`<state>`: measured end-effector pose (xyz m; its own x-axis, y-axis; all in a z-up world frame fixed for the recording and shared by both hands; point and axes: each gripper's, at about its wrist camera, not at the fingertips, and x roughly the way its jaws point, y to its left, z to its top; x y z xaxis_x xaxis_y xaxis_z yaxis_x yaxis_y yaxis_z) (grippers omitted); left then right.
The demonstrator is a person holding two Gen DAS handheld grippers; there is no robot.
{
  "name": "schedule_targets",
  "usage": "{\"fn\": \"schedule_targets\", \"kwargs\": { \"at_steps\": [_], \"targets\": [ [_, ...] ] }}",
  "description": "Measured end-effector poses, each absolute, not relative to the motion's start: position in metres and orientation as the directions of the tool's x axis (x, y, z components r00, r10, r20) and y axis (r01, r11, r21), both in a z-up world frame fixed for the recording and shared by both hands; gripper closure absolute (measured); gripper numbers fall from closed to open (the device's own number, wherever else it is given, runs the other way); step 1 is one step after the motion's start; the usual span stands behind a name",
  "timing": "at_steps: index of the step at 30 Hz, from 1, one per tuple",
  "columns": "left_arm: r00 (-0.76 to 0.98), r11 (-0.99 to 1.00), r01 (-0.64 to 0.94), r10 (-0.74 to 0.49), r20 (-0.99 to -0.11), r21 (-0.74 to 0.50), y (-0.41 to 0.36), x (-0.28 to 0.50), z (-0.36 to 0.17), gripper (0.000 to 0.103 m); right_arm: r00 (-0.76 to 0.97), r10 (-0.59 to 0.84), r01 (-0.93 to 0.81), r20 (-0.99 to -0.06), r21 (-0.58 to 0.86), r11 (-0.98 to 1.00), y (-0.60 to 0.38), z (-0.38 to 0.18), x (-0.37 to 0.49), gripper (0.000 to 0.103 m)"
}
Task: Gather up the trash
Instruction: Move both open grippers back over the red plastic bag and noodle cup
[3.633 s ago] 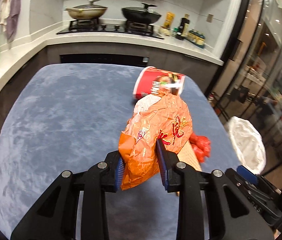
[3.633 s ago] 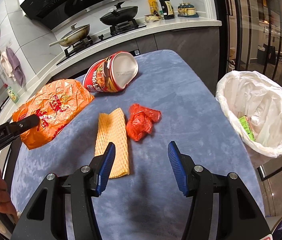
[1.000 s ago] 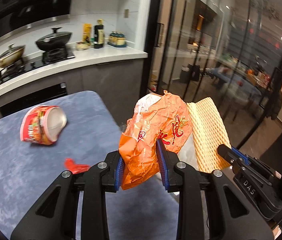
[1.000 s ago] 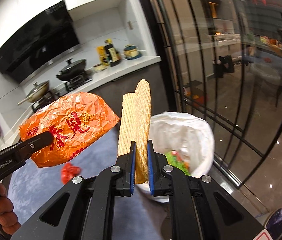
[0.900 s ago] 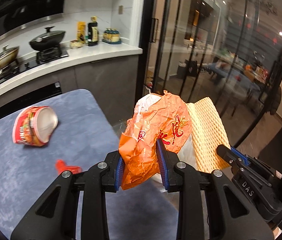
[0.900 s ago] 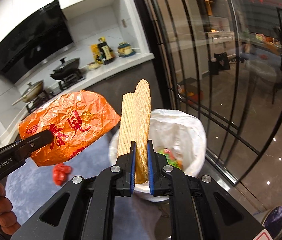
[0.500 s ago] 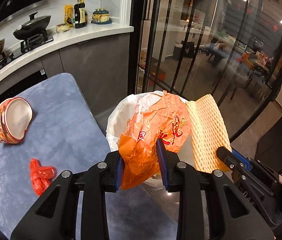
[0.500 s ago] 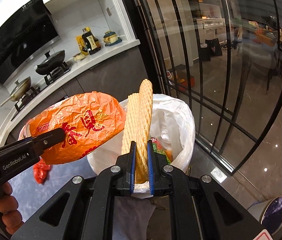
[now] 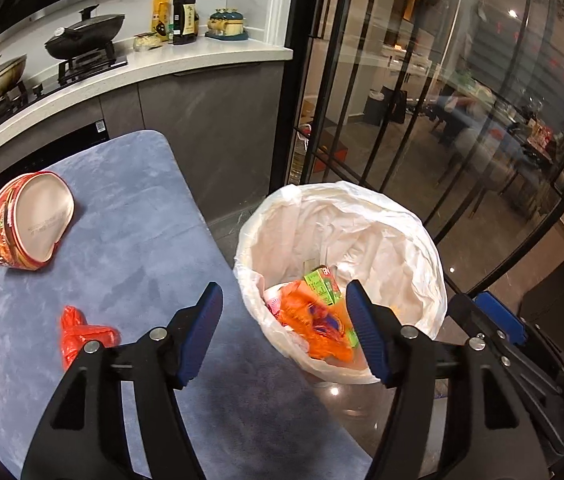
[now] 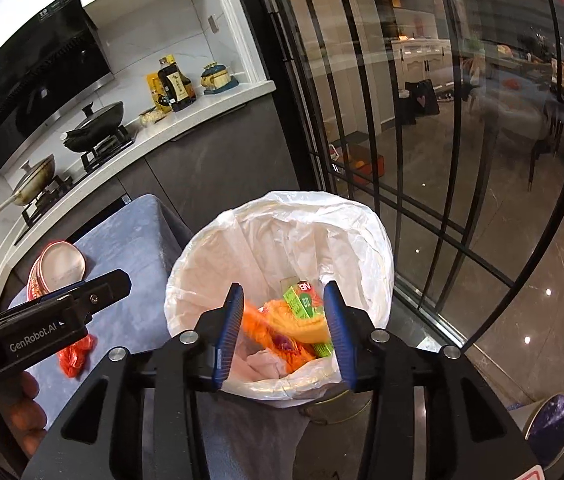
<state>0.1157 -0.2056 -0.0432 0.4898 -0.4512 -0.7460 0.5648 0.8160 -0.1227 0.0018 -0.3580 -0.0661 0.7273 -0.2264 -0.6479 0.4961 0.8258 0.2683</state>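
Opening both grippers, left (image 9: 283,330) and right (image 10: 283,332), empty over bin (image 9: 421,240); we judge red bag (image 9: 82,332) light, soft: pinch its middle.

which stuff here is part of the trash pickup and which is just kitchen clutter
Part of the job:
- trash bin with white liner
- orange bag inside the bin
- green carton inside the bin
- red noodle cup on the table
- red plastic scrap on the table

Just lying about:
- black wok on the stove
- dark sauce bottle
- blue table
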Motion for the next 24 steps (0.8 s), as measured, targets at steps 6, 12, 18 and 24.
{"fn": "schedule_targets", "kwargs": {
  "at_steps": [6, 12, 18, 24],
  "targets": [
    [0.501, 0.829, 0.541, -0.450, -0.739, -0.138, -0.189, 0.119, -0.038, 0.042, 0.742, -0.221, 0.482, -0.633, 0.275, 0.832, -0.350, -0.060, 0.002, 0.056],
    [0.521, 0.846, 0.511, -0.443, -0.730, -0.149, -0.167, 0.123, -0.031, 0.042, 0.753, -0.211, 0.462, -0.624, 0.273, 0.844, -0.335, -0.053, 0.005, 0.052],
    [0.540, 0.861, 0.485, -0.431, -0.723, -0.151, -0.149, 0.126, -0.026, 0.042, 0.762, -0.189, 0.432, -0.620, 0.268, 0.861, -0.317, -0.049, 0.010, 0.051],
    [0.558, 0.878, 0.455, -0.412, -0.720, -0.149, -0.126, 0.129, -0.023, 0.040, 0.771, -0.158, 0.395, -0.616, 0.268, 0.879, -0.294, -0.045, 0.016, 0.044]
  ]
}}
